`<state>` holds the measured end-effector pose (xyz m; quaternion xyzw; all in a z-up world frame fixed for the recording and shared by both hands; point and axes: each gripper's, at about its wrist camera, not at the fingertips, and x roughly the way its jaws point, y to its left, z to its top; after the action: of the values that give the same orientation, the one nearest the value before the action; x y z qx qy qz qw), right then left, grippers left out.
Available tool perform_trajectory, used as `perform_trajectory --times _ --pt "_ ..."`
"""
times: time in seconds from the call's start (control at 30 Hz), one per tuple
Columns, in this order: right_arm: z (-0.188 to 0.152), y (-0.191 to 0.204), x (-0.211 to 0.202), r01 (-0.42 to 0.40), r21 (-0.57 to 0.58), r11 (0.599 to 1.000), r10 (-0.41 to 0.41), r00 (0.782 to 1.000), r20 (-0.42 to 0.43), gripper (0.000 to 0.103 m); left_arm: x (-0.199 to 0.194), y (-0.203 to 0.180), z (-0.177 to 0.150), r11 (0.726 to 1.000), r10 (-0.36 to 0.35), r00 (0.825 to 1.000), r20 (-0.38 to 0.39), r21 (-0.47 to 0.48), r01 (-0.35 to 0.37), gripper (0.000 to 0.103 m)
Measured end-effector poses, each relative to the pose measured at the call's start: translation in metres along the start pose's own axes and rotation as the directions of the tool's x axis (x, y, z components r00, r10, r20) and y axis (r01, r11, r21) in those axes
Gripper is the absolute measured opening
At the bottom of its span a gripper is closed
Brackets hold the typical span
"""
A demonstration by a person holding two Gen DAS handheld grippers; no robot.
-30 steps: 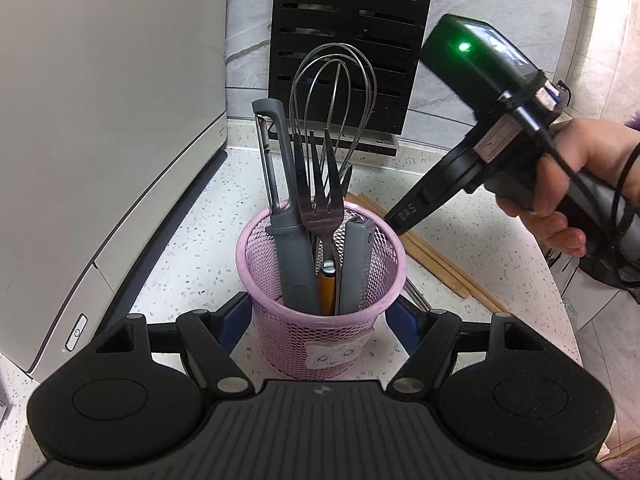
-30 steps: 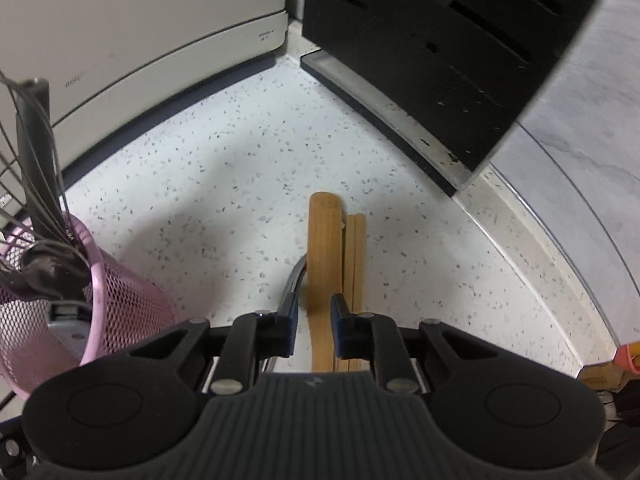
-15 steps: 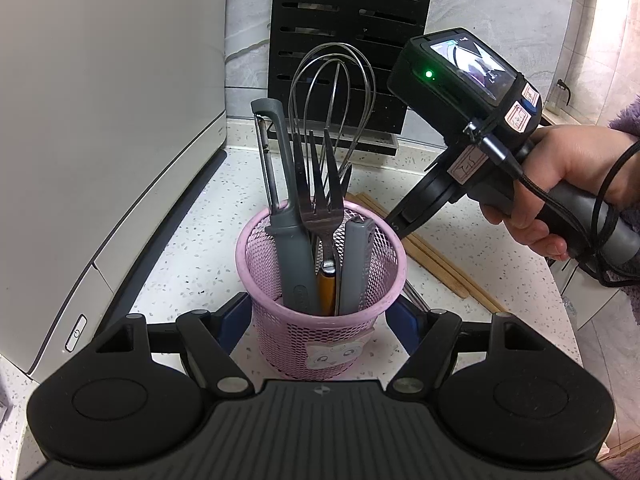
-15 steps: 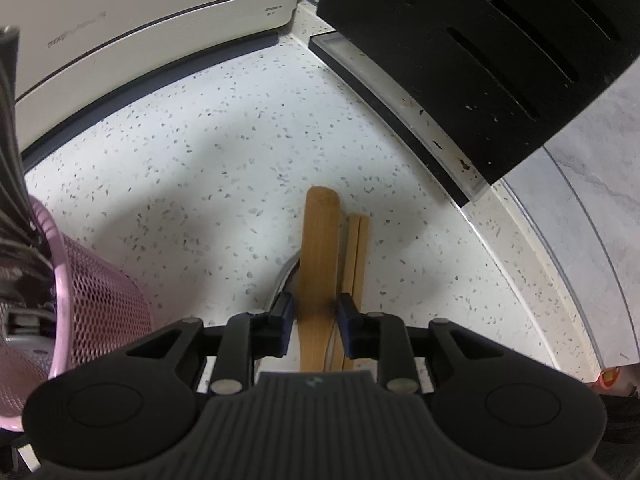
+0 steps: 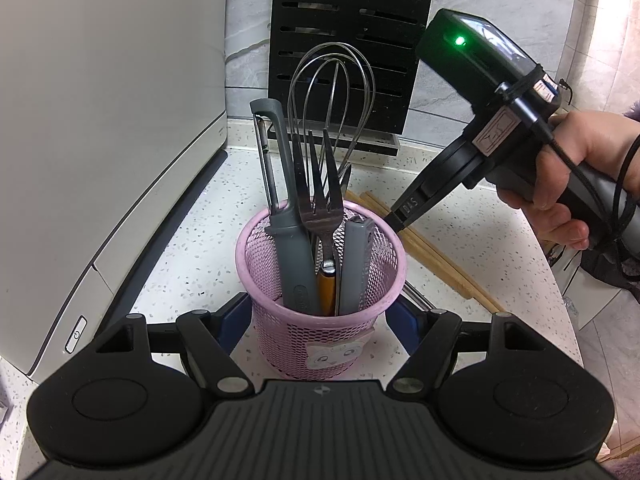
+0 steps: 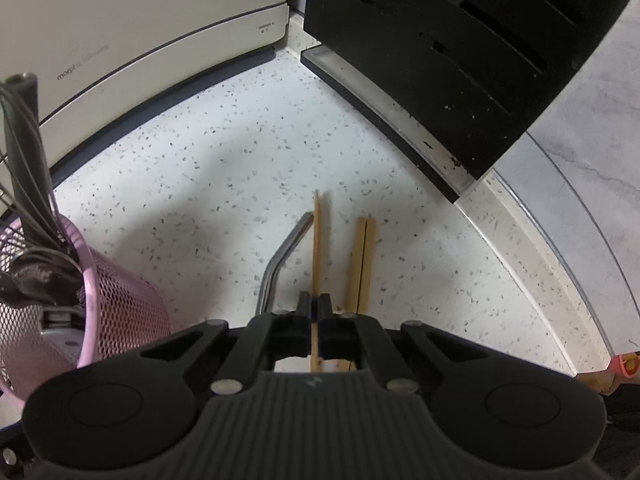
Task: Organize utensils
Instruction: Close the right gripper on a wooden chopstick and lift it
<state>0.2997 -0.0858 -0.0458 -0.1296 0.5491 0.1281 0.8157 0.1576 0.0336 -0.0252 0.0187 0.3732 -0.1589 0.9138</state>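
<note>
The left hand-held gripper has its jaws spread wide, while the right hand-held gripper, angled steeply down, is pinched nearly closed

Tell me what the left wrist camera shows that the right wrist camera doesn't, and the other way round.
Only the left wrist view shows the fork, the peeler and the hand holding the right gripper. Only the right wrist view shows that gripper shut on an edge-on wooden utensil and a bent metal handle beside it. Both show the pink basket, whisk, chopsticks and black rack.
</note>
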Motion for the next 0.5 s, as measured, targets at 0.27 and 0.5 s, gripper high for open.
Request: perform_trajectory --times 0.27,0.5 --pt "-0.0033 -0.0046 -0.0056 -0.096 0.044 0.994 0.097 0.995 -0.032 0.0 0.0005 -0.0005 0.0007 1.0 0.002 1.0 -0.003 0.001 -0.002 0.085" --pt "-0.0016 -0.0073 -0.001 -0.087 0.039 0.995 0.088 0.995 -0.041 0.0 0.0011 -0.0008 0.001 1.0 0.003 1.0 -0.003 0.001 -0.003 0.085"
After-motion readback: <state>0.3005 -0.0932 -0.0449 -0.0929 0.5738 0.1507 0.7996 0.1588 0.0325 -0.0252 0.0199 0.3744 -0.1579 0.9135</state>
